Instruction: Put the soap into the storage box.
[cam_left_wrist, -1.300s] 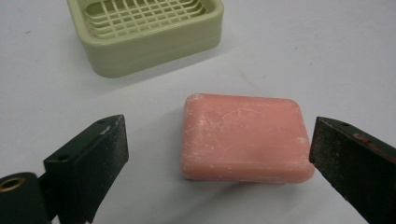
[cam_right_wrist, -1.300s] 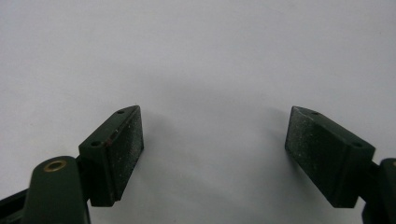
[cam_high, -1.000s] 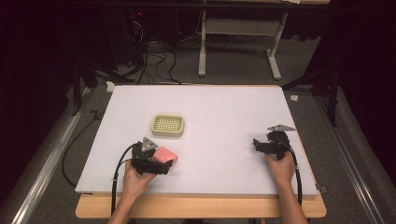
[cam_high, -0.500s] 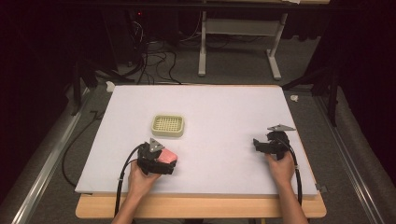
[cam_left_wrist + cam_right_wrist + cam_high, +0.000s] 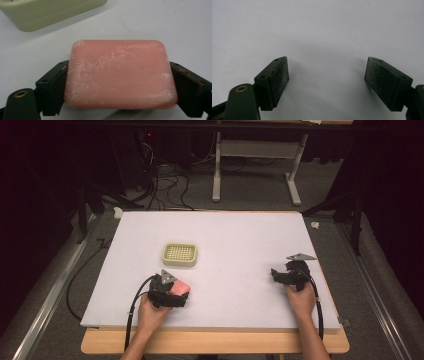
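Our left tongs (image 5: 120,100) have just been closing and now clamp a pink bar of soap (image 5: 120,75) by its two short ends, both pads pressed against it, at the near left of the white table (image 5: 240,235). Just beyond the soap sits a pale green soap dish (image 5: 179,254), apart from it. Our right tongs (image 5: 327,80) rest well apart at the table's right side, jaws spread wide with bare surface between them.

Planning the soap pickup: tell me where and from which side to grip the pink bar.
Grip the pink soap bar across its two short ends, coming in low from its near long edge. It lies flat; the left gripper jaws, just closing, already sit against those ends.
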Action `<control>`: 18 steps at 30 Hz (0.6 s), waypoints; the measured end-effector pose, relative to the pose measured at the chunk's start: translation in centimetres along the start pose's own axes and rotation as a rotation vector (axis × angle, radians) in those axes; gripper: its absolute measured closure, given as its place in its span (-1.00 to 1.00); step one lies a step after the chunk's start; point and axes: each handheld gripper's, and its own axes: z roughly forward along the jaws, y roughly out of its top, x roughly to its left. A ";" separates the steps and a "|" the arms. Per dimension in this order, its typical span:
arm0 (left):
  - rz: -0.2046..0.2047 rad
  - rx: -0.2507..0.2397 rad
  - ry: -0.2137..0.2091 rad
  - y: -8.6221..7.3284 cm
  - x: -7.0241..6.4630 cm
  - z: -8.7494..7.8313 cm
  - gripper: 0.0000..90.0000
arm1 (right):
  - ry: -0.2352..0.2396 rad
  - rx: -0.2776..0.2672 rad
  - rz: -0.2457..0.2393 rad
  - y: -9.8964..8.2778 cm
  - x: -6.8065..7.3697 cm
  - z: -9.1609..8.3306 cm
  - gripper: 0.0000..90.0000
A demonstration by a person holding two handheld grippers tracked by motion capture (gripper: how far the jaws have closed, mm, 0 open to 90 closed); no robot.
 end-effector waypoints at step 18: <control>0.000 0.000 -0.002 0.3 0.0 -0.8 -0.69 | 0.000 0.000 0.000 0.0 0.0 0.0 -0.56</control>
